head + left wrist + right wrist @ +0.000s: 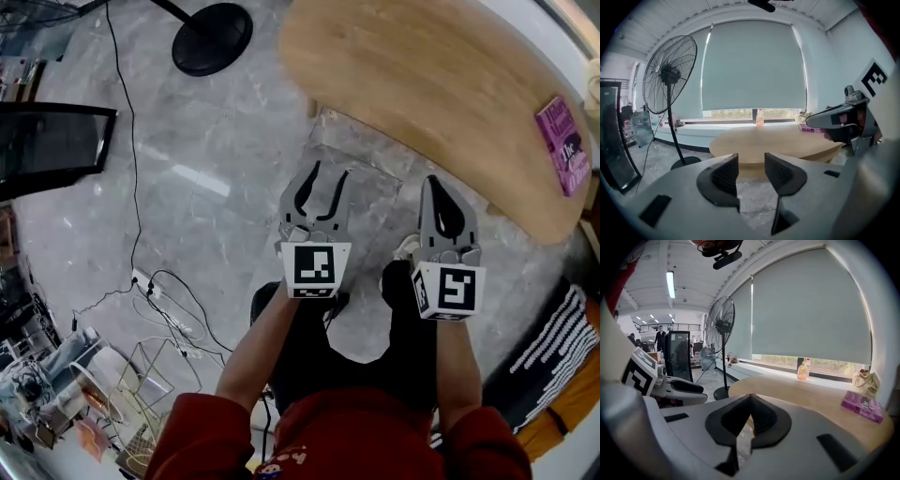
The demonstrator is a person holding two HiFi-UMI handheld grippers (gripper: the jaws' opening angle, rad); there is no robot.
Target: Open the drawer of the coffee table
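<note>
Coffee table (422,84) — beyond left claw (331,171); right claw (434,184)

The right tool (750,398) is sitting low in the middle of the frame, its jaws meeting at the tips with nothing between them. Beyond it, the round wooden counter (811,397) is carrying a purple book (862,407) at the right. The left tool (703,393) is reaching in from the left edge, and a pedestal fan (721,324) is standing behind it.

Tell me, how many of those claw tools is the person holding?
2. The left gripper, jaws apart, and the right gripper, jaws together, are side by side over the floor near the wooden table's edge. None seems hidden.
</note>
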